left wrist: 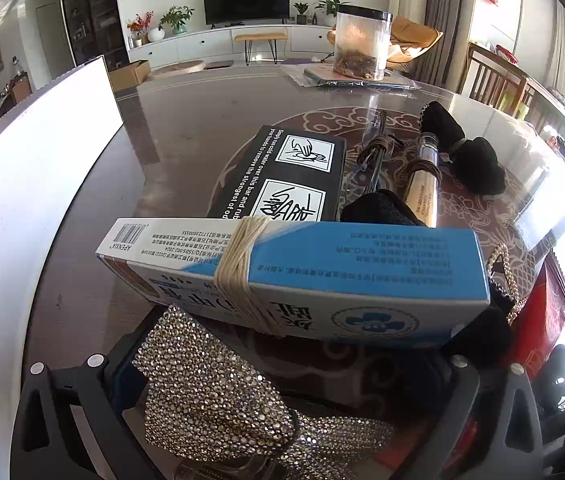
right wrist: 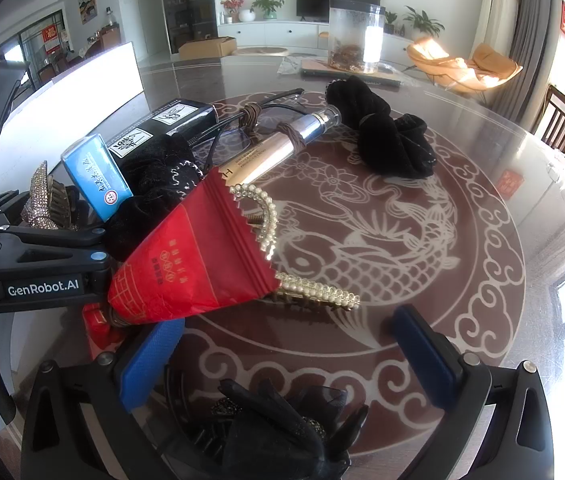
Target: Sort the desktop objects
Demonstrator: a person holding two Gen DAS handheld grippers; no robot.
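In the left wrist view my left gripper (left wrist: 282,364) is open around a rhinestone bow hair clip (left wrist: 210,396), with a blue-and-white box (left wrist: 322,276) wound with cream string just ahead. Behind lie a black box (left wrist: 282,176), a cosmetic tube (left wrist: 426,184) and a black velvet scrunchie (left wrist: 462,152). In the right wrist view my right gripper (right wrist: 286,356) is open and empty over the table, a black lace hair clip (right wrist: 274,420) under it. A red packet (right wrist: 194,256) and a pearl clip (right wrist: 314,292) lie just ahead. The left gripper (right wrist: 42,240) shows at left.
A white board (left wrist: 22,200) stands along the left of the glass table (right wrist: 462,240). A clear jar (right wrist: 356,36) sits on a flat packet at the far edge. Glasses (right wrist: 258,120) lie by the tube. Chairs stand at the right.
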